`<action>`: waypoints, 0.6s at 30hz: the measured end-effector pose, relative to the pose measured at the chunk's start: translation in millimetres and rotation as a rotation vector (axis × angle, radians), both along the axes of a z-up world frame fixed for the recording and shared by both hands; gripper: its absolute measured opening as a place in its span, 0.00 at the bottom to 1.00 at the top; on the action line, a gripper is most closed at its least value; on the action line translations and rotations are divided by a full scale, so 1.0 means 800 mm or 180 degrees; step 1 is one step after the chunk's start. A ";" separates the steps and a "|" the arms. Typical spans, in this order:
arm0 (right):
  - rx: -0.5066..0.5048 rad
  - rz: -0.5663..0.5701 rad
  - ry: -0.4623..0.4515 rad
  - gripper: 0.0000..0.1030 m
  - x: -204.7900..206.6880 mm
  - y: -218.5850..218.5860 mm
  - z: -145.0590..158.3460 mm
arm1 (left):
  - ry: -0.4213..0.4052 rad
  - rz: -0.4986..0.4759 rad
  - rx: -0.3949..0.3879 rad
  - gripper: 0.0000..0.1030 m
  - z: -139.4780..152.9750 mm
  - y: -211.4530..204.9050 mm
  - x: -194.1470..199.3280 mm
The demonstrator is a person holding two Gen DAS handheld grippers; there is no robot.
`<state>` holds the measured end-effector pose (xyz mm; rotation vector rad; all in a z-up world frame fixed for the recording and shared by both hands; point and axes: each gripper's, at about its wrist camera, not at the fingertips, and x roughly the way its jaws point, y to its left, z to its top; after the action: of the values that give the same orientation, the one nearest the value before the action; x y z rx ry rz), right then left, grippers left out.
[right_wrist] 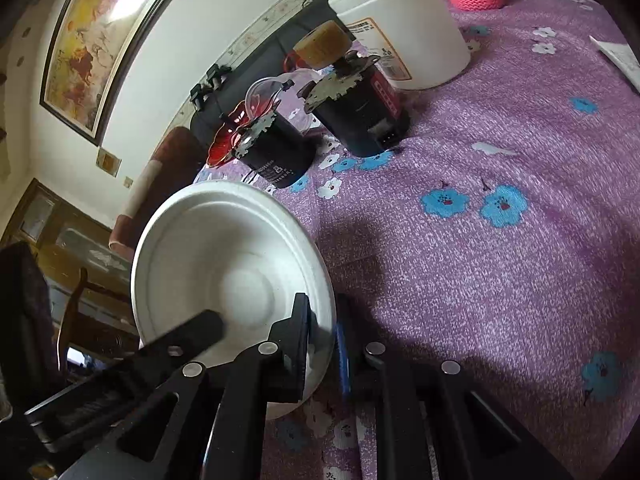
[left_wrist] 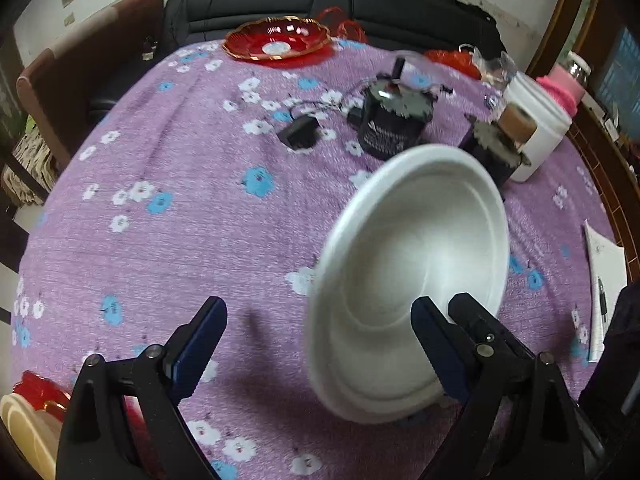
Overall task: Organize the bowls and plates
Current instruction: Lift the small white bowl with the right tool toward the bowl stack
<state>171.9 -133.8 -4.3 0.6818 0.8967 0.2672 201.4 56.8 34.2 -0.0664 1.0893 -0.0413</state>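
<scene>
Right hand-held gripper (right_wrist: 322,344) is clamped on the near rim of a white bowl (right_wrist: 232,276), pads pressing either side of the rim. The bowl is held tilted, off the worktop (right_wrist: 500,280), its open side facing both cameras. In the left wrist view the same white bowl (left_wrist: 412,280) sits tilted just beside the left hand-held gripper's right finger (left_wrist: 438,354), which overlaps its lower edge; contact there can't be told.

Left hand-held gripper (left_wrist: 318,350) has its jaws wide apart, nothing between them but purple flowered cloth.

Far side of the worktop: red dish with a gold rim (left_wrist: 277,40). Mid-worktop: two dark cylindrical jars (left_wrist: 390,126) with jagged metal tops, a small black adapter (left_wrist: 300,133) with a cord, and a white tub (left_wrist: 538,132). At the lower left corner of the left view, part of a cream plate (left_wrist: 24,428) with something red beside it. Paper and pen (left_wrist: 602,292) lie at the right edge.
</scene>
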 end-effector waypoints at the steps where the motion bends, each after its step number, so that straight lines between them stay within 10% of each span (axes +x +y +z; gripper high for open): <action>1: 0.0015 0.0006 0.0013 0.13 0.000 0.000 0.000 | 0.0020 0.0017 0.0032 0.86 -0.002 -0.002 0.002; 3: 0.0048 0.0021 0.0023 0.13 0.002 0.001 0.000 | 0.0099 -0.0017 0.0049 0.39 -0.005 -0.005 0.006; 4: 0.0093 0.0046 -0.0004 0.13 0.004 0.002 0.000 | 0.0186 -0.0150 -0.0037 0.32 -0.008 -0.009 0.009; 18: 0.0021 0.0209 -0.0276 0.13 -0.018 0.032 0.045 | -0.0163 -0.0100 0.0060 0.12 0.057 0.013 -0.051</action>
<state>157.5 -108.4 31.6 0.6428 0.8367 0.3559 160.4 67.6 79.6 -0.0312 1.0393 -0.0609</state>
